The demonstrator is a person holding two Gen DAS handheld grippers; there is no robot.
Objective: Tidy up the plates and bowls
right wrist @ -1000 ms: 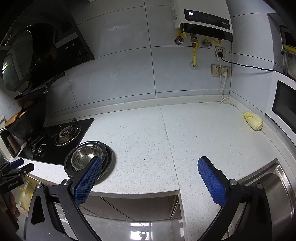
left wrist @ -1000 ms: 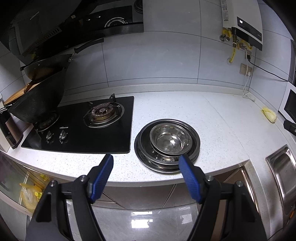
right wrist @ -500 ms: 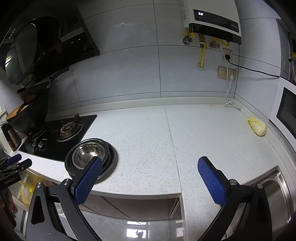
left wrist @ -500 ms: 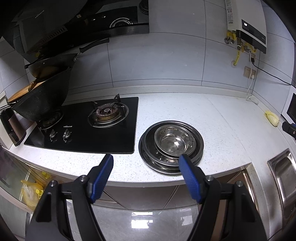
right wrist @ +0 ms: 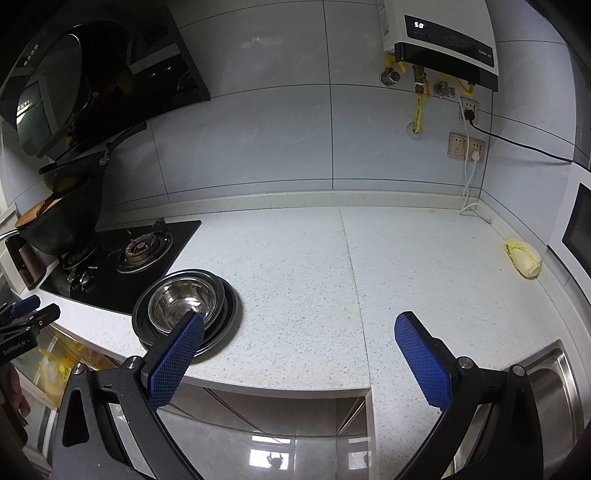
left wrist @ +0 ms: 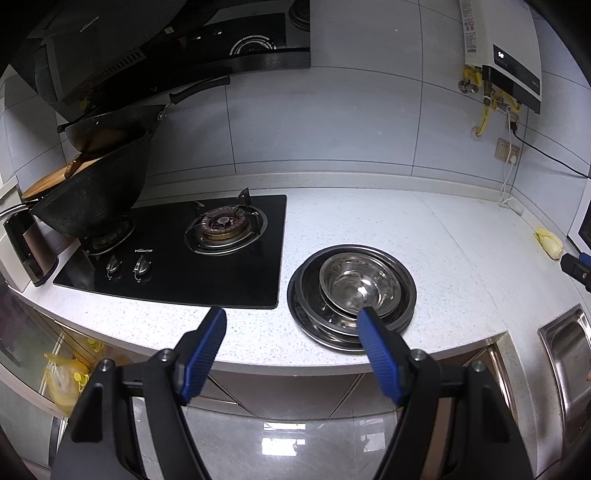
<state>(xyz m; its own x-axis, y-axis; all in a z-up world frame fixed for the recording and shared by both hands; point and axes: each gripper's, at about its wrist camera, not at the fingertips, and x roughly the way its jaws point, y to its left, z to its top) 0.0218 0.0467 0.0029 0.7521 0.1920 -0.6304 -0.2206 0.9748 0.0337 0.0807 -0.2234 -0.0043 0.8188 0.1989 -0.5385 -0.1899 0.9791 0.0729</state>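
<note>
My left gripper [left wrist: 291, 334] and right gripper [right wrist: 299, 330] both gape wide, holding nothing, hanging off the counter edge since nothing needs carrying: the steel bowl [left wrist: 360, 282] sits nested in stacked steel plates [left wrist: 310, 314] beside the gas hob [left wrist: 177, 251]

evenly lit from overhead, cool and slightly dim. bright across the speckled white surface [left wrist: 388, 229] and grey wall tiles [right wrist: 258, 140], dark under the range hood [left wrist: 166, 48]. sharp in the centre, no motion blur. heavy fisheye bending at the edges, black vignette in every corner. small glare spot inside the steel bowl [left wrist: 360, 282], white ceiling-light reflection on the glossy floor [left wrist: 282, 441]. soft shadows under the stacked plates [right wrist: 229, 314]. glowing water heater display [right wrist: 418, 25].
</note>
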